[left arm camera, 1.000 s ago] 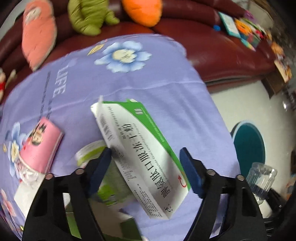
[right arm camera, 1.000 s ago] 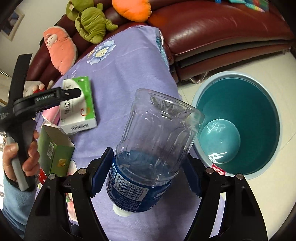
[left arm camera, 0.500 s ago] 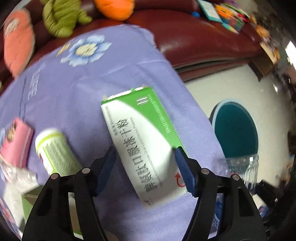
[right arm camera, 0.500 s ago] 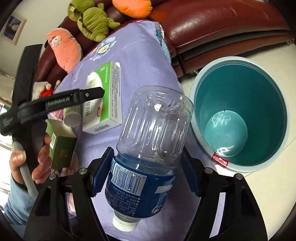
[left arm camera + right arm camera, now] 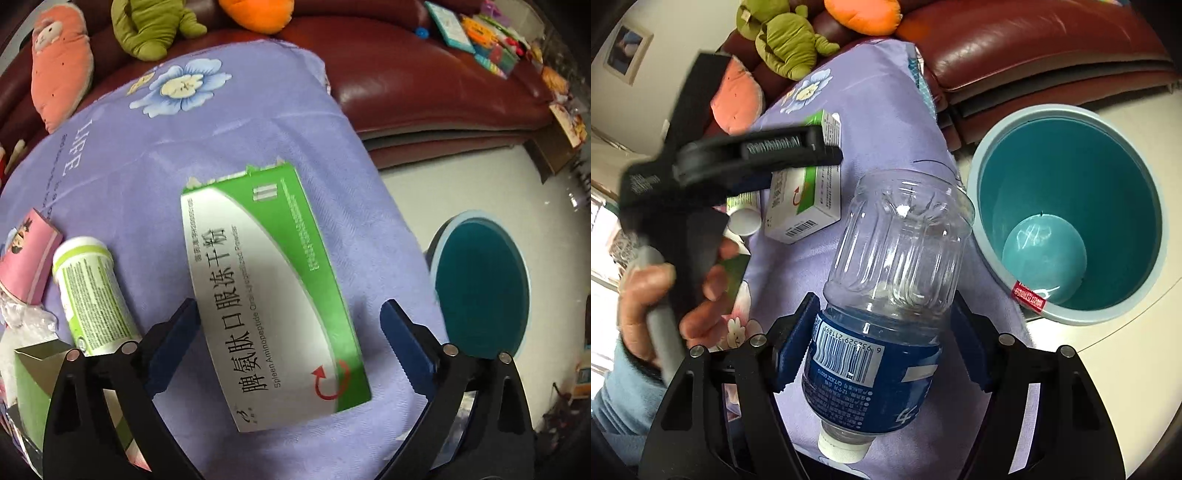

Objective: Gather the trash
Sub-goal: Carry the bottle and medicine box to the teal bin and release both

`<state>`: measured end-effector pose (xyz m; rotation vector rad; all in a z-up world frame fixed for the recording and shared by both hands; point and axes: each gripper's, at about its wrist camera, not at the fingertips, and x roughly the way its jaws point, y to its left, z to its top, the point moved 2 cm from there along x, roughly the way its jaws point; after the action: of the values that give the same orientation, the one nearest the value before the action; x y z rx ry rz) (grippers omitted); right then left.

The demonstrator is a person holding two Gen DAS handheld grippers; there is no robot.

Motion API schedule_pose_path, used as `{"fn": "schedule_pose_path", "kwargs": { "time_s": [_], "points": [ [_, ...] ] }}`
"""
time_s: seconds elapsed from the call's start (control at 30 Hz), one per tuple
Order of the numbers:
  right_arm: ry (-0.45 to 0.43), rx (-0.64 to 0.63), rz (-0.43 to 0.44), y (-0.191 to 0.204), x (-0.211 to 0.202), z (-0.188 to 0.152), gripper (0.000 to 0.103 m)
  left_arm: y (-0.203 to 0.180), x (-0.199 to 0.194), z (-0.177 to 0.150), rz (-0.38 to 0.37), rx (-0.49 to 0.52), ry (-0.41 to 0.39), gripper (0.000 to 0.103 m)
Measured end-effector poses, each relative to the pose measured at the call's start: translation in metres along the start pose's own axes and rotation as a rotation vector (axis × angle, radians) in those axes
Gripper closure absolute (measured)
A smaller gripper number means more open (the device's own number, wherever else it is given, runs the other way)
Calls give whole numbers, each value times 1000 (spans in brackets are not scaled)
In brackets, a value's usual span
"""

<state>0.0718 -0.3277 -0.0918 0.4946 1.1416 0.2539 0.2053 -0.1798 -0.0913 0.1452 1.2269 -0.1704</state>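
Observation:
A green and white medicine box (image 5: 269, 295) lies on the purple cloth (image 5: 155, 155); it also shows in the right wrist view (image 5: 809, 199). My left gripper (image 5: 291, 343) is open, its jaws either side of the box's near end, the right jaw apart from it. My right gripper (image 5: 882, 339) is shut on a clear plastic bottle (image 5: 886, 295) with a blue label, cap toward me, held above the cloth's edge. The teal trash bin (image 5: 1071, 177) stands on the floor to the right, also in the left wrist view (image 5: 480, 288).
A green and white tube (image 5: 92, 295), a pink card (image 5: 26, 258), crumpled plastic (image 5: 26, 321) and a green carton (image 5: 29, 387) lie left of the box. Plush toys (image 5: 62, 62) and a red leather sofa (image 5: 424, 85) sit behind. Books (image 5: 480, 40) lie at the sofa's far end.
My left gripper has opened and the box now lies flat on the cloth instead of held tilted. My right gripper has carried the bottle closer toward the bin.

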Motion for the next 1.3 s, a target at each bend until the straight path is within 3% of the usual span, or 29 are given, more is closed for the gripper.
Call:
{"fn": "schedule_pose_path", "kwargs": {
  "time_s": [0.03, 0.17, 0.37, 0.67, 0.7, 0.73, 0.77, 0.8, 0.93, 1.3],
  "points": [
    [-7, 9, 8, -2, -2, 0, 36, 2, 0, -3, -6, -1, -2, 22],
    [-26, 41, 26, -10, -7, 1, 37, 14, -10, -16, 14, 25, -25, 24],
    [-115, 102, 24, -27, -31, 6, 37, 13, -39, -34, -77, 75, -49, 26],
    [-314, 233, -140, -87, -90, 27, 37, -55, -71, -27, -264, 208, -111, 27],
    [-324, 244, -156, -94, -93, 31, 37, -63, -72, -25, -278, 225, -115, 31],
    [-330, 252, -168, -99, -95, 34, 37, -75, -72, -21, -292, 252, -113, 54],
    [-334, 260, -188, -107, -95, 38, 36, -83, -71, -20, -313, 269, -95, 62],
    [-331, 268, -201, -113, -94, 42, 36, -91, -69, -17, -331, 282, -78, 62],
    [-309, 269, -227, -124, -80, 52, 36, -115, -42, -14, -253, 337, -34, 63],
    [-247, 278, -223, -142, -54, 63, 36, -111, -30, -16, -281, 287, -17, 63]
  ]
}}
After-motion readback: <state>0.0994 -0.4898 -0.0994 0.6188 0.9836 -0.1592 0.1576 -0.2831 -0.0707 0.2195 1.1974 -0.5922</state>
